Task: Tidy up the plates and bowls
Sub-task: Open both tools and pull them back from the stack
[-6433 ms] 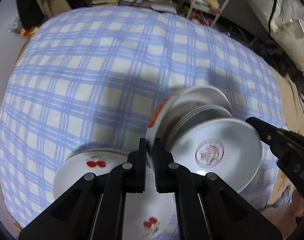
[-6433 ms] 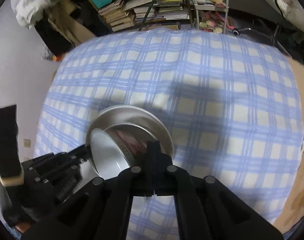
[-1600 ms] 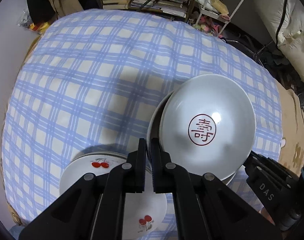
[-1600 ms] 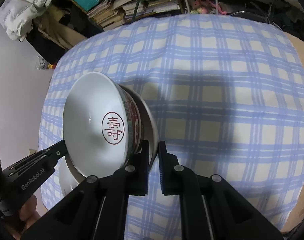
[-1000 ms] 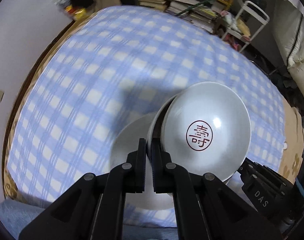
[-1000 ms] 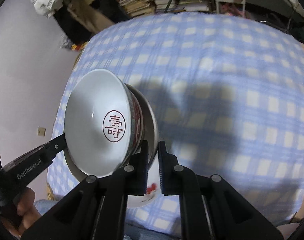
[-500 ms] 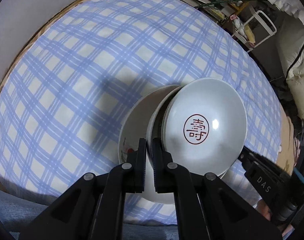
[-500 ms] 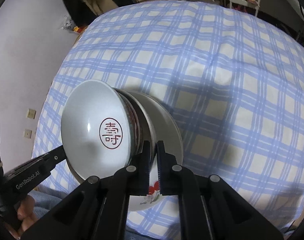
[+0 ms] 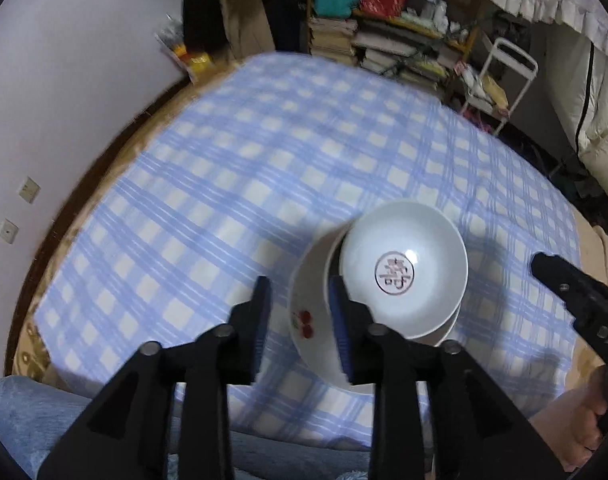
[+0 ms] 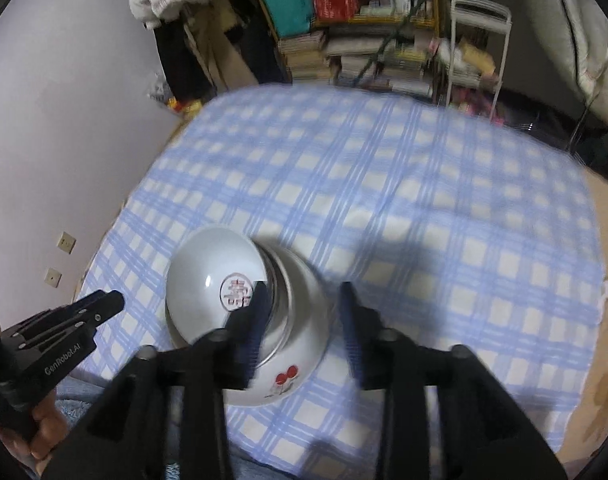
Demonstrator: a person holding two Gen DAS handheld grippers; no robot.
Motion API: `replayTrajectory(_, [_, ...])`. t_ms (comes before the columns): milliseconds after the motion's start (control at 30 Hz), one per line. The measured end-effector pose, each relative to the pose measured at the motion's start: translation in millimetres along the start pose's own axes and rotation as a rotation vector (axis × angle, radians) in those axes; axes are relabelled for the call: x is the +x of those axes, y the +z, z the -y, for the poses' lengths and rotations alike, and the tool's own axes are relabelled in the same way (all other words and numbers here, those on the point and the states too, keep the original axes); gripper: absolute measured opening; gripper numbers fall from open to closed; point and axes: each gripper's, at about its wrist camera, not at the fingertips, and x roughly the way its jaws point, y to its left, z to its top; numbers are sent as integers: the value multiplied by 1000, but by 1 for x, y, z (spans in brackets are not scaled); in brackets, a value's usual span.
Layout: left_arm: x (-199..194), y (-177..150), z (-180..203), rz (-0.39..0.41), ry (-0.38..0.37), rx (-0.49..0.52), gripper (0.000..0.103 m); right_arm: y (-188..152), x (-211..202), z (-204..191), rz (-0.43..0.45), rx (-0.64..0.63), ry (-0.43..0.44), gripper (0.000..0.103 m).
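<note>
Stack of bowls (image 9: pixel 402 272) sat on cherry plate (image 9: pixel 304 320) on checked surface (image 9: pixel 263 184); left tongs (image 9: pixel 299 320) and right tongs (image 10: pixel 304 322) both opening, released, nothing gripped between them.

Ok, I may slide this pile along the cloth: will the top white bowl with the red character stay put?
Probably not firmly: the white glazed bowl with the red character sits off-centre on the cherry-printed plate, so it may tip. Glazed surfaces likely slide; the checked cloth may bunch.

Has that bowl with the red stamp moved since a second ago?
Yes. The bowl now rests on the cherry plates, nearer the tablecloth's front edge.
</note>
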Motion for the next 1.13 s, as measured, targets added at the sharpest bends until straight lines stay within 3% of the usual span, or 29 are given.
replayTrajectory(33, [-6,-1,-2,17,11,-5,44,0,-8,1,27,-5,-11,48])
replayTrajectory(133, [-23,-1,-4,85,39,-3,53,-2,-32,1,109,-12,-38,59])
replayTrajectory(267, [-46,-8,-4,165,40,17,77,-8,-52,-1,170,-36,-37,73])
replayTrajectory(433, [-63,-20,2,264,90,62,85,-20,-74,-3,296,-58,-40,98])
replayTrajectory(633, [-74,-40,8,374,133,57,87,-30,-82,-7,387,-93,-74,102])
replayTrajectory(833, [-77,-53,16,406,144,118,88,-37,-78,-11,399,-147,-120,103])
replayTrajectory(1133, [-88,-63,22,467,128,129,88,-46,-81,-12,421,-172,-152,103])
